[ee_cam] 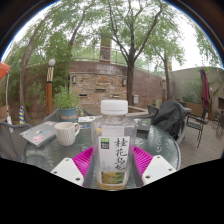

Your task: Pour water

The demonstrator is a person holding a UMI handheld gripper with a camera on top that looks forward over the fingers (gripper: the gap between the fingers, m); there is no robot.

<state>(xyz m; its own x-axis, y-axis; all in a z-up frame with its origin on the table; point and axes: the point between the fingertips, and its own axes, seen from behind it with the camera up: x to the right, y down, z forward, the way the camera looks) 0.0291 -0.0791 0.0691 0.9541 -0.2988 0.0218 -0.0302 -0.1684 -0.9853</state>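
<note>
A clear plastic bottle (113, 145) with a white cap and a pale label with green print stands upright between my fingers. The pink pads (84, 160) close against its two sides, so my gripper (113, 166) is shut on the bottle. Yellowish liquid shows low in the bottle. A white cup (67, 132) stands on the glass table (40, 150) beyond and to the left of the bottle.
A flat booklet or box (39, 133) lies left of the cup. A dark bag (168, 118) sits on a chair at the right. A potted plant (67, 101), a brick wall (95, 80) and trees stand behind the table.
</note>
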